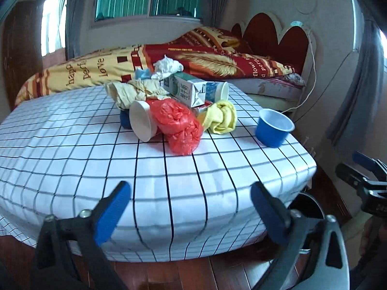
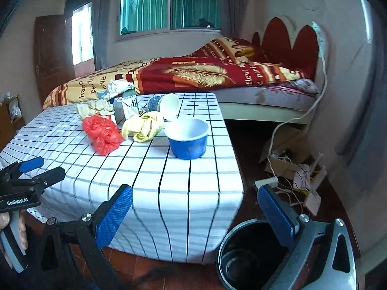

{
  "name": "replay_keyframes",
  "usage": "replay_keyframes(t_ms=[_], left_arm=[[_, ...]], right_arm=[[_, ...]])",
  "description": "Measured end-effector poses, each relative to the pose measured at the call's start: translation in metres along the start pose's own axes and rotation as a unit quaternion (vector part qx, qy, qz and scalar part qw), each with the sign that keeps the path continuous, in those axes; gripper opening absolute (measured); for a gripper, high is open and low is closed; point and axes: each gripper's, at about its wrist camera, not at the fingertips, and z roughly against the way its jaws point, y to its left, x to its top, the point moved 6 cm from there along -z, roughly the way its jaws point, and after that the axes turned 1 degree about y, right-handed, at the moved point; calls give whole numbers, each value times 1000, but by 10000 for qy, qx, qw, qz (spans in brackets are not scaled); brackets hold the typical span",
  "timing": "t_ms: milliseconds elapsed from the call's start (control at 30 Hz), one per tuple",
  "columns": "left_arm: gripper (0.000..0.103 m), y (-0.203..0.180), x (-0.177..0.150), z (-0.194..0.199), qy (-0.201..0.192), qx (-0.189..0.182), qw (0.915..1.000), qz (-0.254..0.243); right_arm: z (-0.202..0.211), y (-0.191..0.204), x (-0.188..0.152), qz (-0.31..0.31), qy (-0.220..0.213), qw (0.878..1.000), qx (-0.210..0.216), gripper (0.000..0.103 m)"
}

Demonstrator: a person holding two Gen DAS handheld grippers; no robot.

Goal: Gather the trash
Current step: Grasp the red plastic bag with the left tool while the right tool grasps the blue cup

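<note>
A heap of rubbish (a crumpled red plastic bag (image 1: 180,129), a knotted yellow cloth (image 1: 221,118), a white-and-green carton (image 1: 186,90)) is seen on the white grid-patterned tablecloth (image 1: 72,157); a blue paper cup (image 2: 188,137) stands apart. The left gripper (image 1: 191,207) and right gripper (image 2: 194,211) are held spread wide, nothing between them. A black round bin (image 2: 251,253) is placed beside the table.

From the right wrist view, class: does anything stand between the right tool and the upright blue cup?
Nothing visible does. The right tool is open, and only bare checked tablecloth lies between it and the blue cup, which stands apart from the trash pile.
</note>
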Motion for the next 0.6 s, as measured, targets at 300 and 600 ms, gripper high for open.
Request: replay_keyframes(t_ms=[300,600], left_arm=[[92,9,29,-60,74,17,9996,265],[87,10,40,-96,208,-64,9986,487]], right_arm=[[-92,9,35,174,247,9995,128,103],[-146,3,43,193,515,9983,216,96]])
